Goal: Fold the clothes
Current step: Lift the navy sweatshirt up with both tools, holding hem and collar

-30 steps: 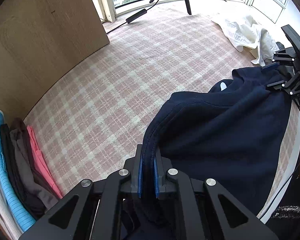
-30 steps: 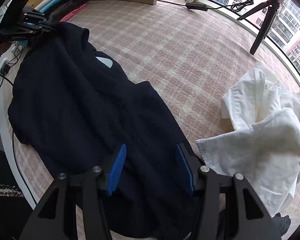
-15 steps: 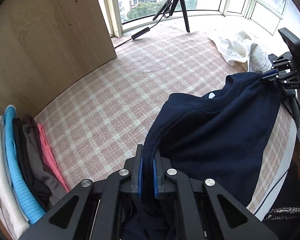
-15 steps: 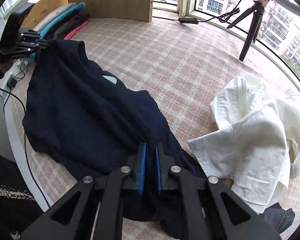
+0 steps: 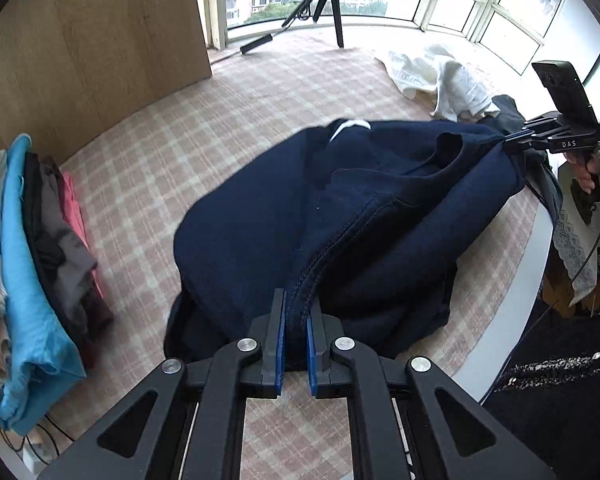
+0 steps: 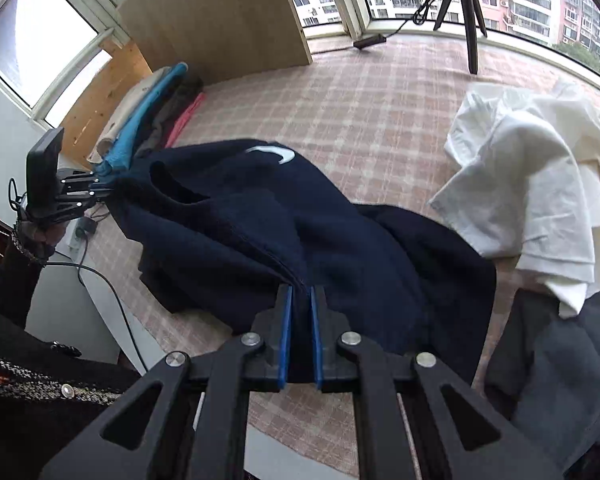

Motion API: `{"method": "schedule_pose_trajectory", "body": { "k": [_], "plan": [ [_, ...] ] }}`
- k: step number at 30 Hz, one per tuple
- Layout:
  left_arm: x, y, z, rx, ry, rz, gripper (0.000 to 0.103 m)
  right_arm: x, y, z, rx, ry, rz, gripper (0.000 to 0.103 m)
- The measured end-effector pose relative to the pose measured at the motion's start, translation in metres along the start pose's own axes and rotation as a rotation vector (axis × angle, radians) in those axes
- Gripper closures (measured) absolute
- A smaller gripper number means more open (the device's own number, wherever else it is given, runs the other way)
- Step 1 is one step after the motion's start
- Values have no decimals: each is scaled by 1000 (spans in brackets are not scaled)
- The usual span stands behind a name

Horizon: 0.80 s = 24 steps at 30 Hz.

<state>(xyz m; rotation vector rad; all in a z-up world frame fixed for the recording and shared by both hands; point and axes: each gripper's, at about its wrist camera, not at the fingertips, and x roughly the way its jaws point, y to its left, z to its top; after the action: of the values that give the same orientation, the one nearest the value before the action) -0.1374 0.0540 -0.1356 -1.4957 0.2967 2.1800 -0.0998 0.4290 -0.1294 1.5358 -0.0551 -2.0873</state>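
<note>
Both pairs of jaws are pinched narrow on cloth: the left gripper (image 5: 296, 336) clamps a stitched edge of the dark navy sweatshirt with a white mark (image 5: 340, 216) between its blue pads, and the right gripper (image 6: 300, 332) clamps another hem of the same garment. From each set of jaws the fabric rises in a taut ridge towards the other gripper, while the rest lies rumpled ahead on the pink-and-cream checked cloth surface (image 5: 220, 120).

Left of the left jaws sits a stack of folded clothes in white, blue, grey and pink (image 5: 32, 256). Right of the right jaws lies a crumpled white shirt (image 6: 540, 184), touching the sweatshirt's far edge. Far ahead, a black tripod (image 6: 466, 8) stands by the windows.
</note>
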Motion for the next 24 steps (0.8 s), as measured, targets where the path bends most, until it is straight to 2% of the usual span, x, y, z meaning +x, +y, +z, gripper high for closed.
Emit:
{"method": "schedule_pose_trajectory", "body": {
  "k": [2,4,8,10,11,17,20,24],
  "plan": [
    [21,-3,-11,2,52,14,93,34,1,-14,-31,71,-53,94],
    [30,-3,-15,-7,76,20,92,51,-1,-19,-24,102,-62,94],
    [12,-11,-12,37,34,61,83,40,6,-16,-45,75,-78,92],
    [9,-17,-7,77,18,67,69,30,12,-15,-73,53,-88,91],
    [8,-20,-5,97,11,70,66,25,15,-14,-88,42,-93,88],
    [35,-27,10,145,67,63,68,22,21,-7,-115,30,-98,85],
    [39,-25,12,144,75,53,84,29,26,-5,-160,42,-121,85],
    [43,-23,16,142,86,40,86,47,31,-4,-218,92,-154,82]
  ]
}}
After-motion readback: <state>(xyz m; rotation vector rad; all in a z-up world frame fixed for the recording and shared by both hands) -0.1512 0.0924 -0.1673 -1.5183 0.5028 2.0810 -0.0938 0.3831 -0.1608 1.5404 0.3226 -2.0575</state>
